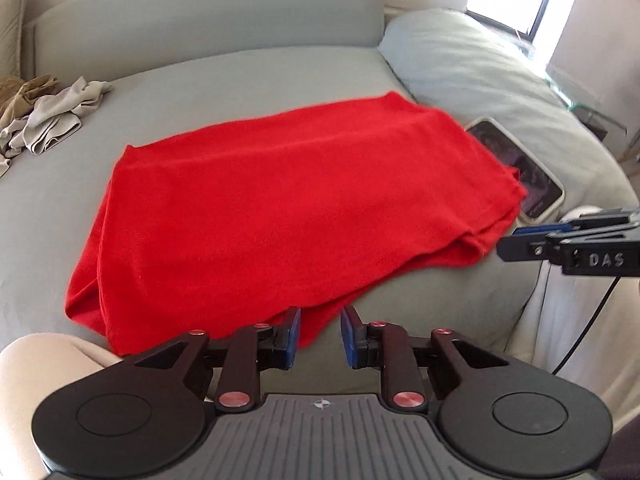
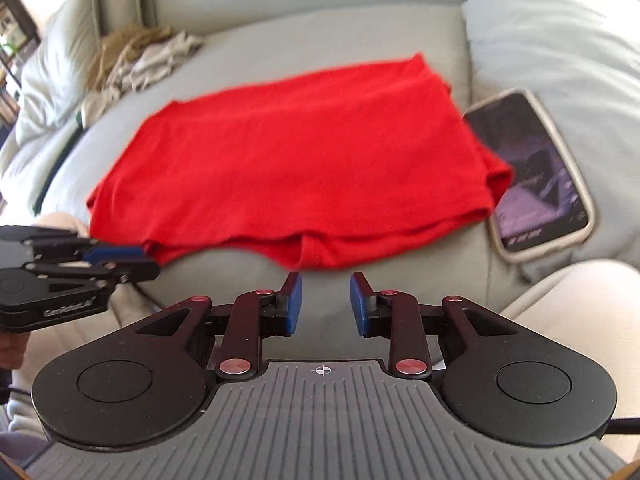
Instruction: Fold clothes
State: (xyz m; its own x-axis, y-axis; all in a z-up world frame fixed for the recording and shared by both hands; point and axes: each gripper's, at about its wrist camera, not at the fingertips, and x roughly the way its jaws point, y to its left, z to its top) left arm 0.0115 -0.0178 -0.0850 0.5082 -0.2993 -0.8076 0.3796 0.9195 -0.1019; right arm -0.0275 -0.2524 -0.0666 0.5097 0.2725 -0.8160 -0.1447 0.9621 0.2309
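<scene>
Red garment (image 1: 280,200) lies folded on sofa seat (image 1: 240,76); left gripper (image 1: 320,334) and right gripper (image 2: 325,300) both released, empty, at its near edge.

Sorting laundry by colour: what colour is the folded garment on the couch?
Plain bright red garment, clearest in the right wrist view.
</scene>
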